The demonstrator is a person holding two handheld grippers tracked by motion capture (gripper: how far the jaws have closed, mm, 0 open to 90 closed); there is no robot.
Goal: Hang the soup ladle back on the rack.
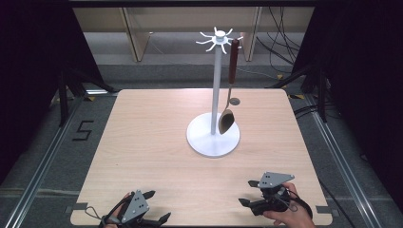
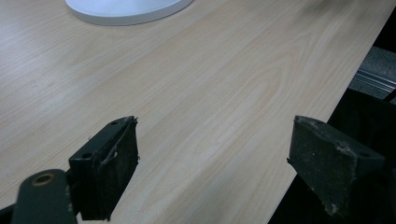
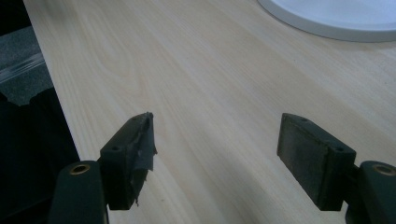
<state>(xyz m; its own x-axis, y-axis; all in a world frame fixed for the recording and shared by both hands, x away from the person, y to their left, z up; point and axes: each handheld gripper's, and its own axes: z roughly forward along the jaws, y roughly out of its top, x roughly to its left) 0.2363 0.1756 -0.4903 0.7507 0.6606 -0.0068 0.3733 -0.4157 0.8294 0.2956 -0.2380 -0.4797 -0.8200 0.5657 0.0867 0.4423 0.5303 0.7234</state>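
A white utensil stand [image 1: 216,85] with a round base [image 1: 213,137] rises at the middle of the wooden table [image 1: 142,142]. From one of its top hooks hangs a spoon [image 1: 227,118] with a dark red handle [image 1: 233,59]. My left gripper [image 1: 158,206] rests at the table's near left edge, open, with bare wood between its pads [image 2: 114,163]. My right gripper [image 1: 248,192] sits at the near right, held by a hand [image 1: 290,216], also open over bare wood. The stand's base edge [image 2: 126,11] shows at the top of the left gripper view, and the same base edge [image 3: 336,21] at the top right of the right gripper view.
A dark gap and metal rail [image 2: 373,79] run along the table's edge in the left gripper view. Black frame legs [image 1: 64,95] stand left and right of the table. Cables [image 1: 280,42] lie on the floor behind it.
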